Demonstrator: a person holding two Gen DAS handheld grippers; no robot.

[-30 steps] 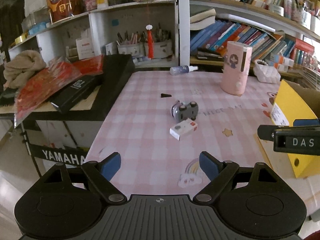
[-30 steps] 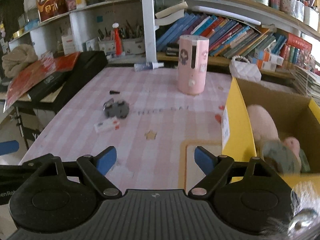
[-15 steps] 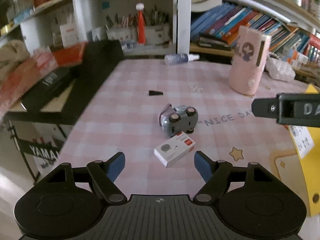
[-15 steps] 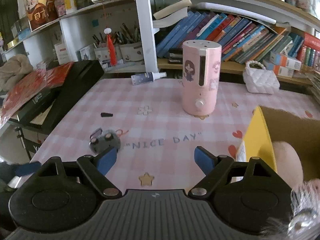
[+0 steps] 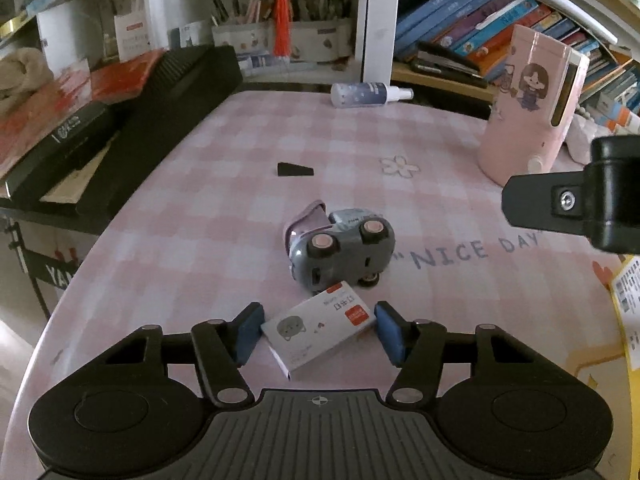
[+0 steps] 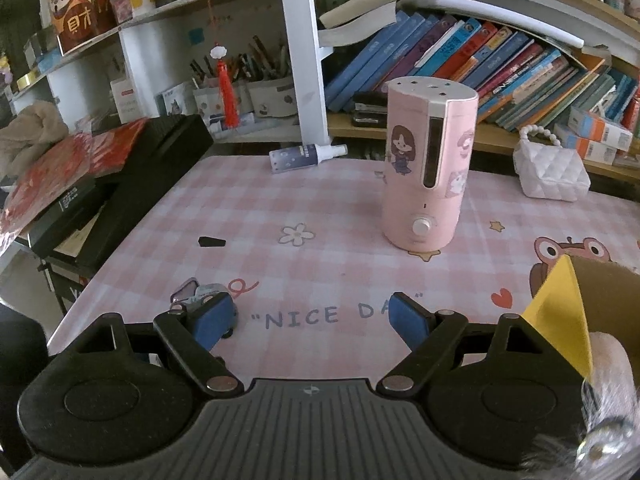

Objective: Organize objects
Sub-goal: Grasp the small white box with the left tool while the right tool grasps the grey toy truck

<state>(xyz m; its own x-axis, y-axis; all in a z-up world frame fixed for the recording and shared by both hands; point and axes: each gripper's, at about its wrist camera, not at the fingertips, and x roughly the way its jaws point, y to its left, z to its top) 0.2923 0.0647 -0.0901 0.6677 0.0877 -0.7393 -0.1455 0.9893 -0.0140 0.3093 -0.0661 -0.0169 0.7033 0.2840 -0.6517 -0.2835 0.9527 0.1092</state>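
Observation:
A small white box with a red label (image 5: 320, 330) lies on the pink checked tablecloth (image 5: 208, 216), between the open fingers of my left gripper (image 5: 316, 330), which do not touch it. Just behind it a grey toy car (image 5: 342, 250) lies on its side; in the right wrist view the grey toy car (image 6: 200, 294) is partly hidden behind the left finger. My right gripper (image 6: 308, 320) is open and empty above the "NICE DAY" print. A yellow cardboard box (image 6: 568, 312) with a pink plush toy (image 6: 610, 364) inside stands at the right.
A pink humidifier (image 6: 428, 168) stands mid-table, a spray bottle (image 5: 368, 94) lies at the back, a small black wedge (image 5: 294, 170) lies on the cloth. A white quilted bag (image 6: 550, 172) sits back right. Black cases (image 5: 132, 120) sit at the left edge; bookshelves stand behind.
My left gripper has moved forward and down until its open fingers flank the white box. My right gripper has moved forward over the table, away from the yellow box.

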